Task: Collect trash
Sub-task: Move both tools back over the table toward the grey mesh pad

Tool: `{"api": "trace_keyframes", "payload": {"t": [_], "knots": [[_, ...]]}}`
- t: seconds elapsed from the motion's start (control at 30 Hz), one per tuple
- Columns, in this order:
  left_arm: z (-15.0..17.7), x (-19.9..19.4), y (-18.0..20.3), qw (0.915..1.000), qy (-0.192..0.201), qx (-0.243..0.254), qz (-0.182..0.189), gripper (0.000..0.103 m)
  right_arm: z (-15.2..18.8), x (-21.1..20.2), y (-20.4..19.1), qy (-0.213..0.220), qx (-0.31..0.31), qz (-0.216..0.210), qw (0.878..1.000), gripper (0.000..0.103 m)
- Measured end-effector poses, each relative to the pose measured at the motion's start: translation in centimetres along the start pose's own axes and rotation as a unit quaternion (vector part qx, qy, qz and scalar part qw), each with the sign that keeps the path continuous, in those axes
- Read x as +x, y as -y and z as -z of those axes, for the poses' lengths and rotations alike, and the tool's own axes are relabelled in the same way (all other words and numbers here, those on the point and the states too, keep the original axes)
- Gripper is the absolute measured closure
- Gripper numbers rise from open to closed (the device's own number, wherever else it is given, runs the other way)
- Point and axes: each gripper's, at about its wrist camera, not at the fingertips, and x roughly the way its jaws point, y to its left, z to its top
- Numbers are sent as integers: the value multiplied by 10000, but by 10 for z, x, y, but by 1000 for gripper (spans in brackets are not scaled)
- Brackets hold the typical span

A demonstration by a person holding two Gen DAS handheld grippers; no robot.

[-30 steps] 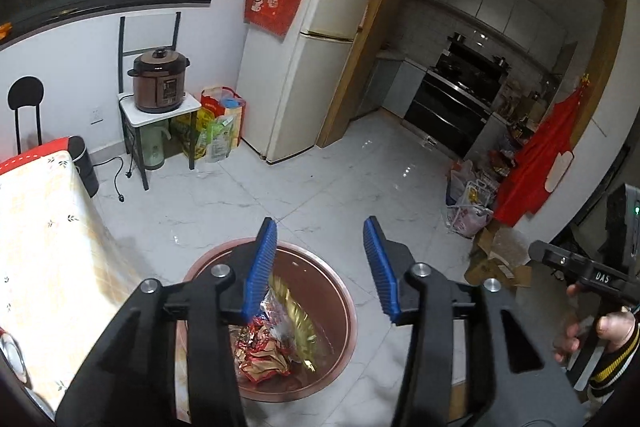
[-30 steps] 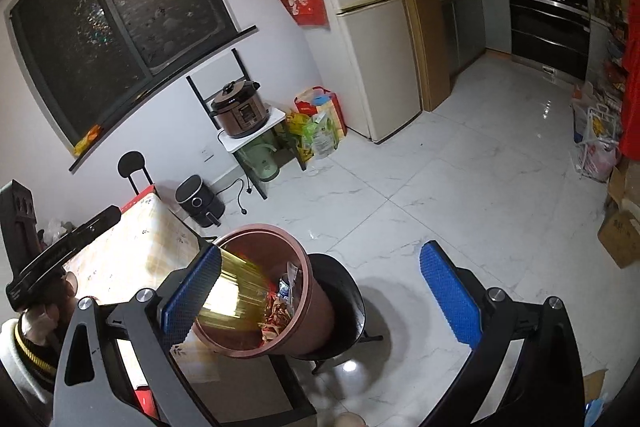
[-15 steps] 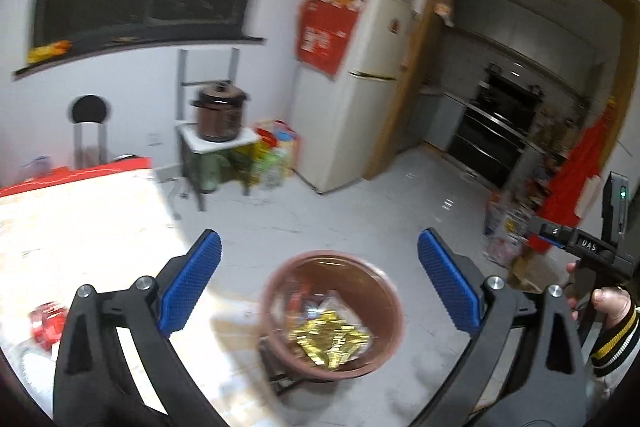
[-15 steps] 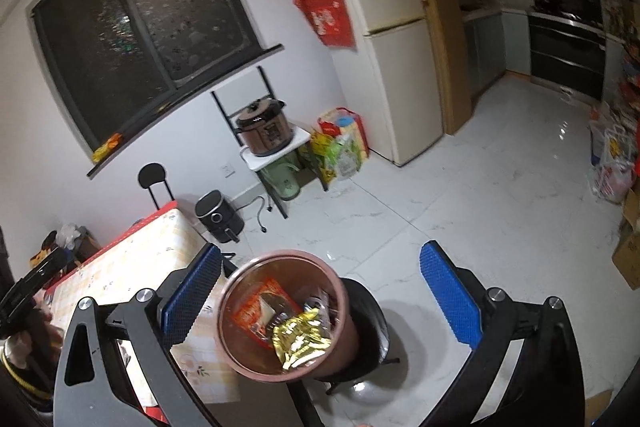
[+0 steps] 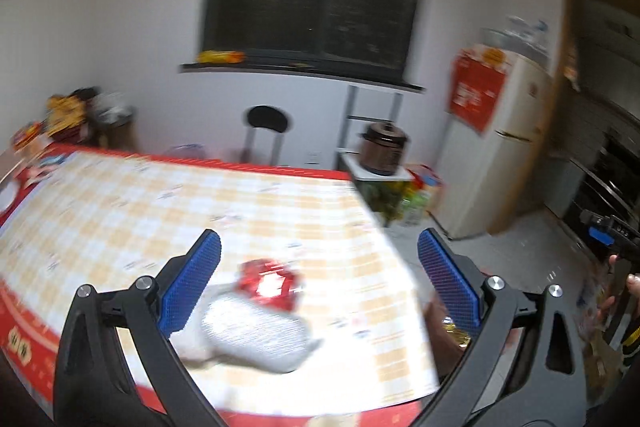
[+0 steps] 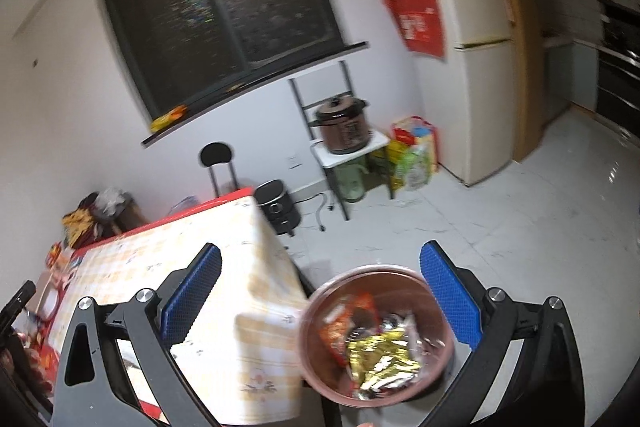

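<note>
Long table (image 5: pixel 240 211) covered in a yellow-checked cloth with red border is seen across most of the left wrist view; in the right wrist view its near corner (image 6: pixel 256 267) hangs beside the bin. Background is motion-blurred in both views.

Round reddish-brown plastic trash bin (image 6: pixel 440 319) is seen from above in the right wrist view, standing on the white tiled floor just off the table corner. It is filled with crumpled wrappers: a gold foil one (image 6: pixel 380 359) on top, an orange-red one (image 6: pixel 344 327) at its left.

Right gripper (image 6: pixel 320 295), black frame with blue ribbed pads, is held spread wide with nothing between the pads. The bin lies below it, toward the right pad; the table corner lies under the left pad.

Left gripper (image 5: pixel 319 273), same build, is also spread fully and empty. Two pieces of trash lie on the cloth below and between its pads, nearer the left pad: a silver-grey foil packet (image 5: pixel 256 335) closest to the camera, and a crumpled red shiny wrapper (image 5: pixel 268 283) touching its far edge. Neither is touched by the pads.

A sliver of the bin's gold foil (image 5: pixel 454 331) is visible behind the left gripper's right pad.
</note>
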Motion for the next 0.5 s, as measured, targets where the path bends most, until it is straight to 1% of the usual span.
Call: {"api": "trace_keyframes", "payload": {"t": [0.03, 0.13, 0.2, 0.27, 0.37, 0.5], "knots": [[2, -5, -16, 9999, -25, -95, -126, 6, 0, 4, -11, -26, -59, -47, 10000, 5], [7, -17, -54, 9990, -92, -288, -331, 6, 6, 19, -48, -195, -210, -247, 9993, 5], [14, -25, -85, 9974, -126, -494, -507, 6, 12, 29, -82, -334, -461, -351, 9978, 5], [19, -26, -110, 9952, -223, -715, -636, 6, 17, 37, -107, -449, -634, -415, 9961, 5], [28, -28, -149, 9924, -367, -969, -665, 6, 28, 47, -147, -615, -839, -503, 9933, 5], [35, -24, -188, 9907, -434, -1080, -705, 6, 46, 58, -200, -774, -1127, -553, 9891, 5]]}}
